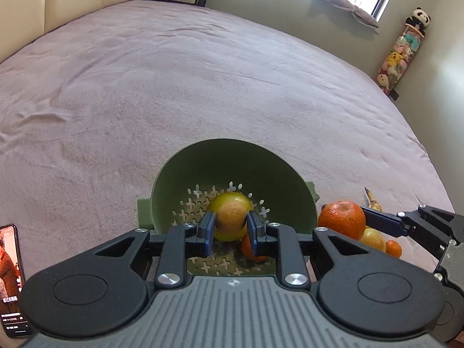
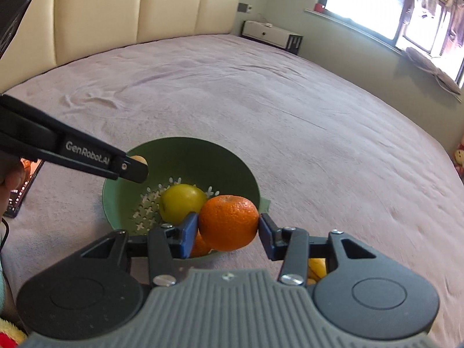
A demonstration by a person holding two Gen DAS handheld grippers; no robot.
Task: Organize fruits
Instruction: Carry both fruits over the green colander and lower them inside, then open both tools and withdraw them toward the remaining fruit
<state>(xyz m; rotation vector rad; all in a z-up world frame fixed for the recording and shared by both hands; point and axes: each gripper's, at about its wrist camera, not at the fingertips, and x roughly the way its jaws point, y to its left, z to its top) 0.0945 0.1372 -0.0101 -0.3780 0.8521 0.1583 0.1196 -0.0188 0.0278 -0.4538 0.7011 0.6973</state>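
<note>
Left gripper (image 1: 230, 230) pinched a small brownish fruit (image 1: 230, 213) over the green colander (image 1: 203, 156), right gripper (image 2: 229, 232) clamped a tangerine (image 2: 228, 221) at lower center. Both converged on the bowl tbh, so grippers could've bumped & knocked fruit loose.

A wide pink bed (image 1: 203, 87) fills the frame; low centre sits a green colander (image 1: 232, 159), a phone (image 1: 11, 278) lower left.

White lettering "GenRobot.AI" runs along the side of the black left hand-held gripper (image 2: 139, 171) at nine o'clock in the right wrist view. The dark smartphone (image 1: 11, 281) at eight o'clock in the left wrist view shows text too small to read.
</note>
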